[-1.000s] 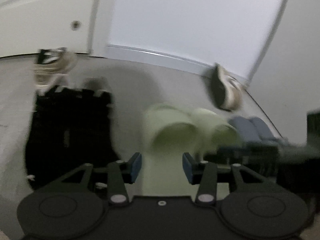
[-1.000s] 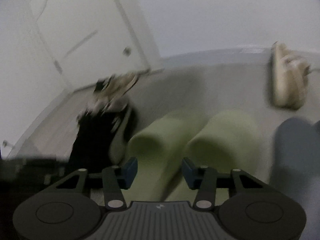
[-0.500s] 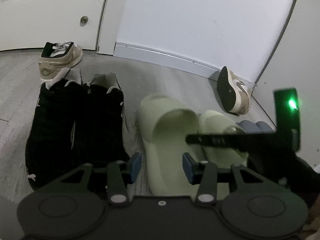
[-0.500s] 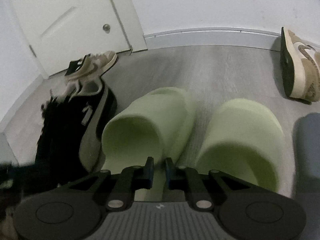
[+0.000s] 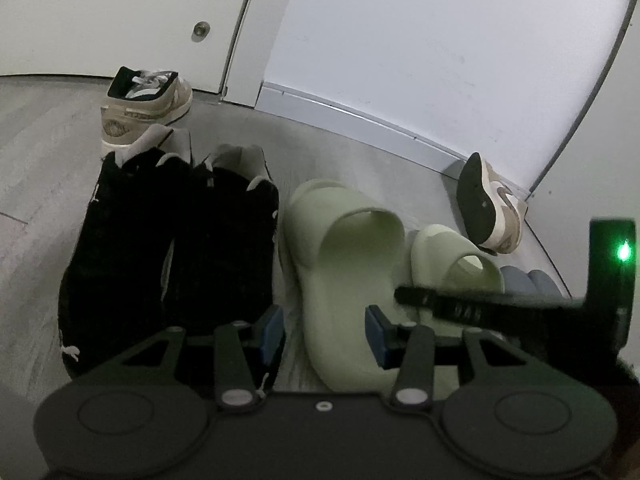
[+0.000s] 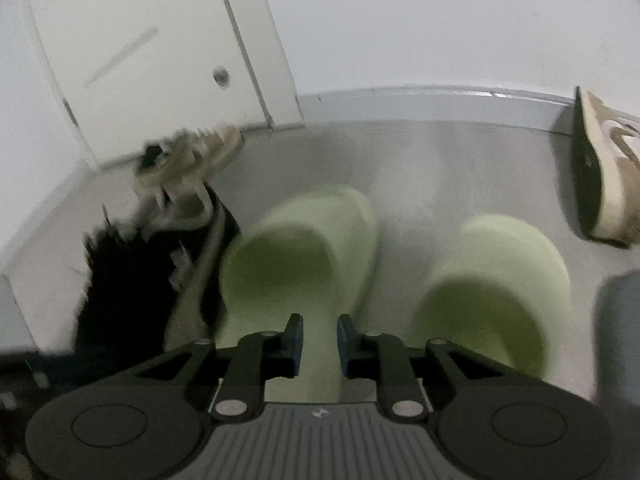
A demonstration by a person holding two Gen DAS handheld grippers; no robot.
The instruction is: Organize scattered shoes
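L view only: black sneakers (image 5: 168, 240) pair, beside green slides (image 5: 344, 264). L gripper (image 5: 324, 332) partly open, empty. R gripper (image 6: 318, 340) narrow, opening, left slide's edge between pads. Tan sneaker (image 6: 608, 184) on its side by baseboard; other (image 5: 148, 108) by door.

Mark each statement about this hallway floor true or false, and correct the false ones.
1. The two green slides lie side by side. True.
2. The black pair lies right of the slides. False: in the left wrist view the black sneakers lie left of them.
3. The tipped tan sneaker by the baseboard shows its dark sole. True.
4. The sneaker near the door lies on its side too. False: the upright tan sneaker stands on its sole near the door.
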